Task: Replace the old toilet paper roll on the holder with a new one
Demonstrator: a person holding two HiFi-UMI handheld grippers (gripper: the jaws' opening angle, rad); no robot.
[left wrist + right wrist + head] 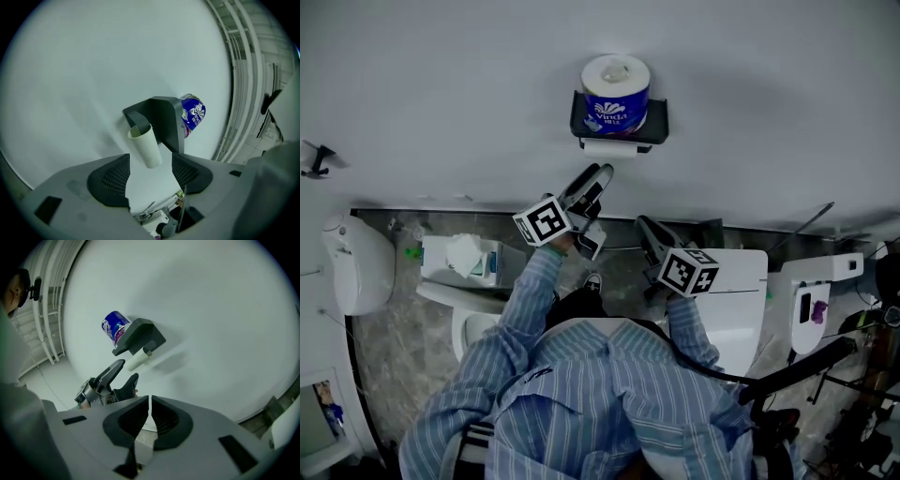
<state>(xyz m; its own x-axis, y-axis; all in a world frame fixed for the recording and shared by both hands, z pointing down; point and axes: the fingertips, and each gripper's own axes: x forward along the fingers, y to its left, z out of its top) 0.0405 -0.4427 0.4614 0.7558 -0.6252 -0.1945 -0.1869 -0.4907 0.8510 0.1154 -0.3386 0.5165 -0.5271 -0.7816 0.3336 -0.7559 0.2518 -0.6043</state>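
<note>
Old roll (145, 145), a bare cardboard tube, hangs under the wall holder (161, 117). Left gripper (150, 173): jaws spread wide and released, the tube showing between them, untouched. Right gripper (149, 404): jaws clenched on nothing, farther from the holder. The holder's top tray carries the wrapped new roll (616, 89), upright.

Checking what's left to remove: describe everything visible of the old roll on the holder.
The old roll is a bare pale tube, cardboard by its look, with no paper left. It is hollow, one open end showing. It sits under the dark wall holder, below the wrapped new roll standing on top. The open left gripper points at it, its pads not pressing on it.
</note>
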